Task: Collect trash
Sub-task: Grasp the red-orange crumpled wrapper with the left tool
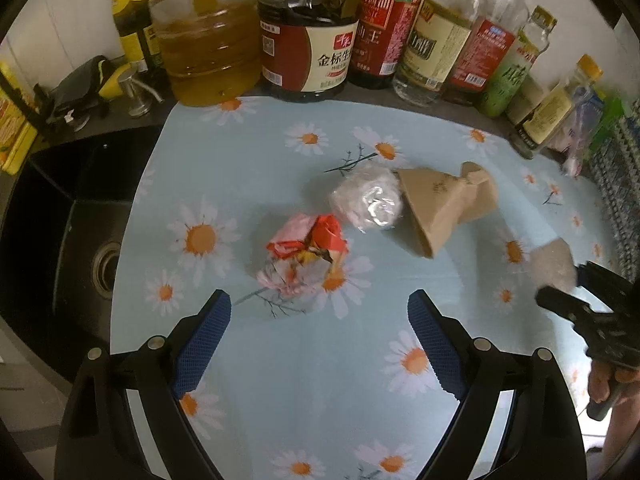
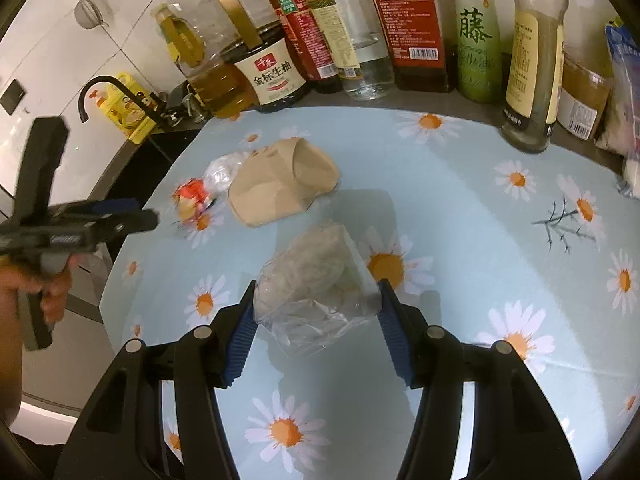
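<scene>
My right tool (image 2: 316, 300) has its two blue pads on either side of a crumpled clear plastic bag (image 2: 316, 280), both touching it, so it is grasping that bag just above the daisy-print cloth (image 2: 480, 216) covering the worktop. My left tool (image 1: 320, 320) hangs released, its fingers spread wide with nothing between them, above the cloth and just short of a red and pink crumpled wrapper (image 1: 306, 258). Beyond that wrapper lie a wad of clear plastic film (image 1: 366, 198) and, touching its right side, a crumpled brown paper bag (image 1: 444, 208). Along the back edge stand a big jug of cooking oil (image 1: 208, 48), a dark soy sauce jar (image 1: 306, 40) and a row of sauce bottles (image 1: 440, 32). A black sink (image 1: 60, 232) sits left of the cloth.
</scene>
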`<state>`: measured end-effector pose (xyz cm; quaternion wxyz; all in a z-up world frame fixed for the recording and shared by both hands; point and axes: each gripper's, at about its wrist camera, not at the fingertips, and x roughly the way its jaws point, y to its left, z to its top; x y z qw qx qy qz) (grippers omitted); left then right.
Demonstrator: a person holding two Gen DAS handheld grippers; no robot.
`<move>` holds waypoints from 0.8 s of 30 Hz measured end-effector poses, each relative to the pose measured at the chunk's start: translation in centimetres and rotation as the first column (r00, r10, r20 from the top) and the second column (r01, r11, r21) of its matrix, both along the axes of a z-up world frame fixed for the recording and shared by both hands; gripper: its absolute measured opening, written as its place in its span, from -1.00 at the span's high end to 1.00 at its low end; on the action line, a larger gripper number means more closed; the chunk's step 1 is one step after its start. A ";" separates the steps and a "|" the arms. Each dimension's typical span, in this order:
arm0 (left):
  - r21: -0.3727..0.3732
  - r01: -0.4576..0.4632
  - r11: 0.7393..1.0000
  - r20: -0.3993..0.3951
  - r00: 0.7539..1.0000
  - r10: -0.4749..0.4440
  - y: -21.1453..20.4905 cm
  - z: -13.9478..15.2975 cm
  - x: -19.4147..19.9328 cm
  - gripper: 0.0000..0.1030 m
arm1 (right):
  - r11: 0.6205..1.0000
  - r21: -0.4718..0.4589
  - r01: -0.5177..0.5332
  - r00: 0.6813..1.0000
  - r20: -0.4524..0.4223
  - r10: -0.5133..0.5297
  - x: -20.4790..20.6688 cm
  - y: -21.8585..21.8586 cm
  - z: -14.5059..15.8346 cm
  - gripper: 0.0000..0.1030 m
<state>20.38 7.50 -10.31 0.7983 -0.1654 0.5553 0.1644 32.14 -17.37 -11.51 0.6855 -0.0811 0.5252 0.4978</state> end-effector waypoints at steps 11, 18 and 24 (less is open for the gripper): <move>0.031 0.083 0.996 -0.064 0.995 -0.081 0.8 -2.5 2.4 -0.51 | 1.000 0.020 -0.009 1.000 -0.011 0.009 -1.2 -0.5 0.1 -0.12; 0.026 0.107 0.994 -0.076 0.992 -0.105 1.2 -3.5 3.0 -0.04 | 1.000 0.011 0.003 1.000 -0.023 -0.003 -1.8 -0.9 -0.2 -0.12; 0.011 0.122 0.992 -0.055 0.991 -0.121 1.2 -3.8 2.4 0.17 | 1.000 0.000 0.006 1.000 -0.010 -0.006 -2.7 -0.9 0.2 -0.12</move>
